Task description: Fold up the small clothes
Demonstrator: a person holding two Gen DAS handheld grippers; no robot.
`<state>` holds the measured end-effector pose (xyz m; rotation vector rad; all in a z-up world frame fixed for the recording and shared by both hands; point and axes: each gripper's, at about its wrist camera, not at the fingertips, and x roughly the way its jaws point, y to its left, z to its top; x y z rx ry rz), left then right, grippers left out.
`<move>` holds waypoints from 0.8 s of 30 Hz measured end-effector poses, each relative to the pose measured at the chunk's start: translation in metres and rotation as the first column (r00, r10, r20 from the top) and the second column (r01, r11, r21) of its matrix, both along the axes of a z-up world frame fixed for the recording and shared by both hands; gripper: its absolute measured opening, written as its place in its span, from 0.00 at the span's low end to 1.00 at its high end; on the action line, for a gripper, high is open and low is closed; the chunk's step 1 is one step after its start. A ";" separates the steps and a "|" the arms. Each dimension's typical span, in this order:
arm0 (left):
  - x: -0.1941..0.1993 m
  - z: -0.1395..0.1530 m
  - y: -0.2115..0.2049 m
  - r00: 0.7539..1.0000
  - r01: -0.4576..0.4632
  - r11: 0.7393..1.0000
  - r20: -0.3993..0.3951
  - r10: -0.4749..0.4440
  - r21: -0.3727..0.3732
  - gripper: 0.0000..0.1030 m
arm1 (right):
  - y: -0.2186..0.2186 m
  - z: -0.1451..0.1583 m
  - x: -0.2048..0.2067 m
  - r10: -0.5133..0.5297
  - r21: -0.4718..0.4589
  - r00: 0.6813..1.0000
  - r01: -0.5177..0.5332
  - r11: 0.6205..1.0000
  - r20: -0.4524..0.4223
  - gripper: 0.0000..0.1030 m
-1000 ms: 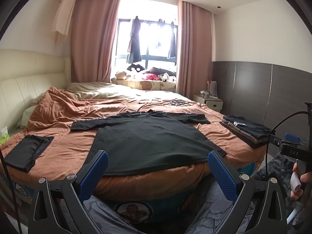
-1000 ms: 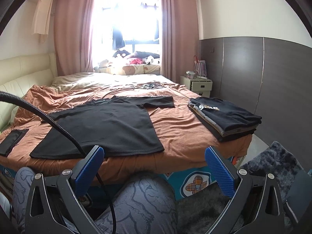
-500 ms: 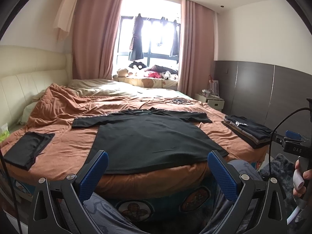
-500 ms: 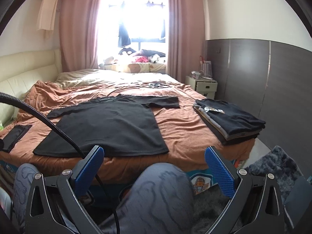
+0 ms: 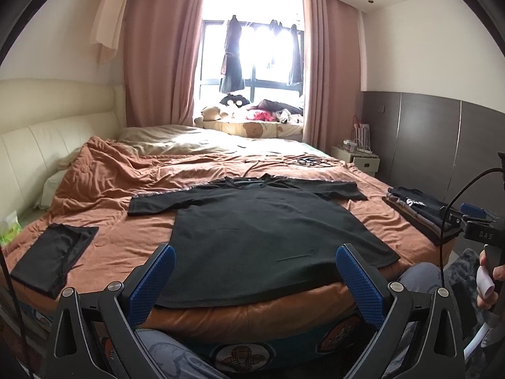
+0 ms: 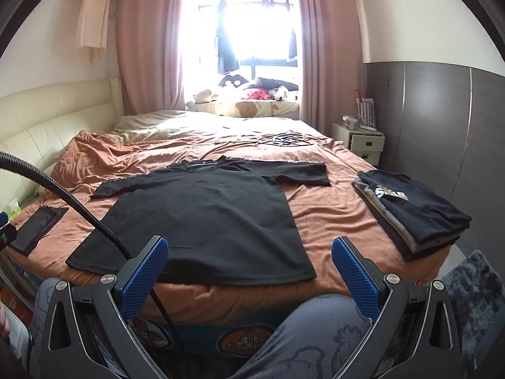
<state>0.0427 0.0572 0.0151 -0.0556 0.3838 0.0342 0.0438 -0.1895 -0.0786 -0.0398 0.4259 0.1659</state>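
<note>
Shirt, black, lies flat and spread on the orange blanket of the bed, its hem at the near edge, sleeves out to both sides. My left fingers are spread wide and empty, short of the hem. My right fingers are spread and empty too. Folded clothes are stacked at the blanket's right edge, a folded black piece at its left.

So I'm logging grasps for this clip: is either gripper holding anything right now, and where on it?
Nothing is held. The left gripper and right gripper both have open, empty jaws; the black T-shirt lies flat, untouched.
</note>
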 end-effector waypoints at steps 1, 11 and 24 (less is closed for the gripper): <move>0.005 0.000 0.004 1.000 -0.002 1.000 -0.002 0.002 -0.002 1.00 | 0.002 0.000 0.009 0.006 -0.004 1.000 -0.006 1.000 -0.002 1.00; 0.065 -0.001 0.056 0.998 -0.043 0.999 -0.052 0.042 -0.004 1.00 | 0.035 -0.002 0.092 0.089 -0.006 0.996 -0.089 0.996 -0.021 1.00; 0.137 -0.003 0.134 0.985 -0.145 0.989 -0.103 0.141 -0.034 0.99 | 0.070 -0.005 0.196 0.227 0.003 0.970 -0.227 0.974 -0.092 1.00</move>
